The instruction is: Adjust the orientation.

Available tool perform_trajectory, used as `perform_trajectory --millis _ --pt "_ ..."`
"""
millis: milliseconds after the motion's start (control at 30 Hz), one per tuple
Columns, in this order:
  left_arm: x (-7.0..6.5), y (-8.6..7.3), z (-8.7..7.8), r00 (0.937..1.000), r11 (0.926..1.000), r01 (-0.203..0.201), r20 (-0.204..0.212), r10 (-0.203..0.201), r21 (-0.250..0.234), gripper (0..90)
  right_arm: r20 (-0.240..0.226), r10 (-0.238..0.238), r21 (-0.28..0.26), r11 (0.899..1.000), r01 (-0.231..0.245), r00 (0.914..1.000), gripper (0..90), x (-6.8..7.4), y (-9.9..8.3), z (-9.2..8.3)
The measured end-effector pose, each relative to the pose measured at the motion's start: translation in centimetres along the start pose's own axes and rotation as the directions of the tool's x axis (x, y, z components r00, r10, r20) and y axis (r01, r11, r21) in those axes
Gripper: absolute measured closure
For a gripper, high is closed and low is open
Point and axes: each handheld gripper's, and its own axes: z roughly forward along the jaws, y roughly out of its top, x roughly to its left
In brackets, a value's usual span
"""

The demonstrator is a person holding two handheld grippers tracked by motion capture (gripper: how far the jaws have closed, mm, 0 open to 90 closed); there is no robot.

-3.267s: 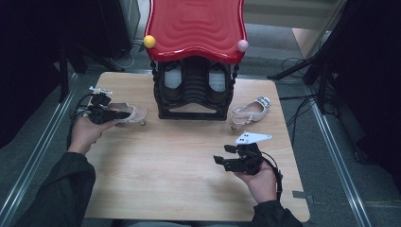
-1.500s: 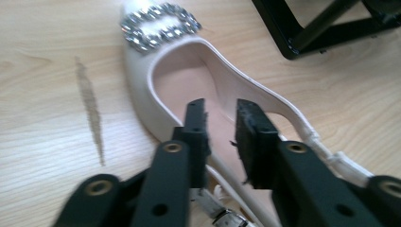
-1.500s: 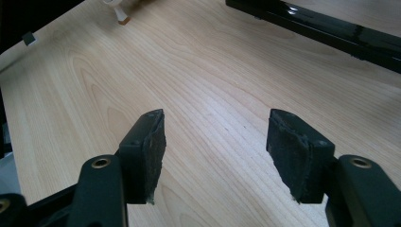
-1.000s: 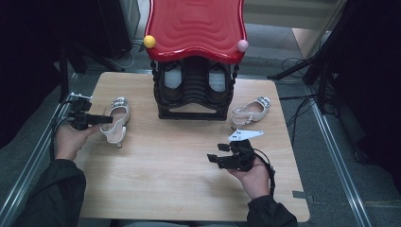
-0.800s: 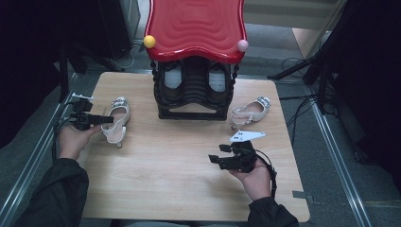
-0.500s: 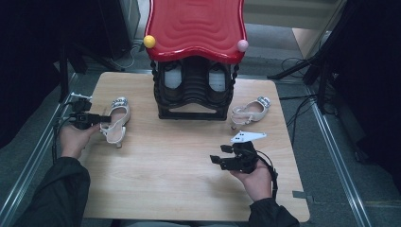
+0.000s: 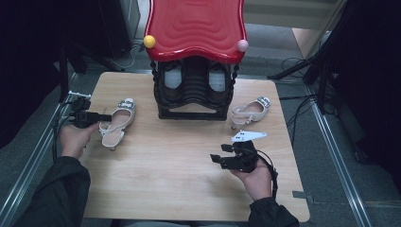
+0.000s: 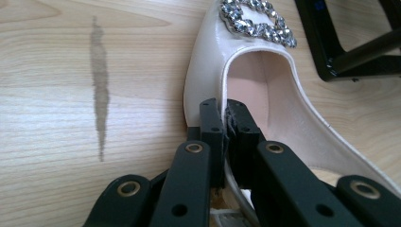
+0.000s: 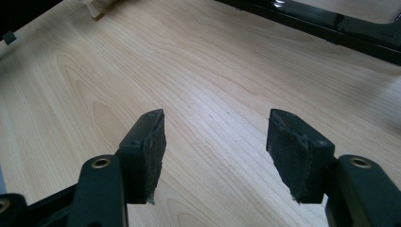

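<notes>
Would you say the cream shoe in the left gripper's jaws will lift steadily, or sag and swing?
The shoe is pinched by its thin side wall alone, so it will probably tilt. Its glossy upper may slip. It looks light, so the left gripper should manage.

Recording lab, tabletop rig.
Bare wooden table (image 7: 179, 179) on grey carpet (image 7: 331, 189), aluminium frame rails (image 7: 338, 156), loose cables (image 7: 295, 116), dark equipment stands (image 7: 326, 71); red-roofed black shoe rack (image 7: 195, 56) as prop.

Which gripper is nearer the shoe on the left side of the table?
Left. The left gripper has its jaws clamped on the side wall of the left shoe. The right gripper, jaws open, sits over bare table.
</notes>
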Motion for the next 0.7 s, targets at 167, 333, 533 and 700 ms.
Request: perform_trajectory --millis 167,333,533,700 --pt "-1.0 -0.2 -0.5 0.9993 0.9999 -0.017 0.035 0.017 -0.001 87.4 -0.003 -0.010 -0.003 1.000 0.010 0.9999 38.8 -0.1 0.2 0.1" --pt "-2.2 -0.5 -1.1 0.9978 0.9990 -0.044 0.050 0.044 -0.006 87.4 -0.007 -0.009 -0.009 1.000 0.009 0.9999 38.8 -0.1 0.5 0.3" --pt "-3.4 -1.2 -1.5 0.9949 0.9980 -0.063 0.079 0.063 -0.001 87.4 -0.007 -0.014 -0.017 1.000 0.014 0.9999 38.8 -0.2 0.8 0.5" --pt "-4.4 -2.0 -1.4 0.9908 0.9974 -0.071 0.116 0.070 0.010 87.4 -0.006 -0.016 -0.015 1.000 0.016 0.9999 38.8 -0.4 1.1 0.6"
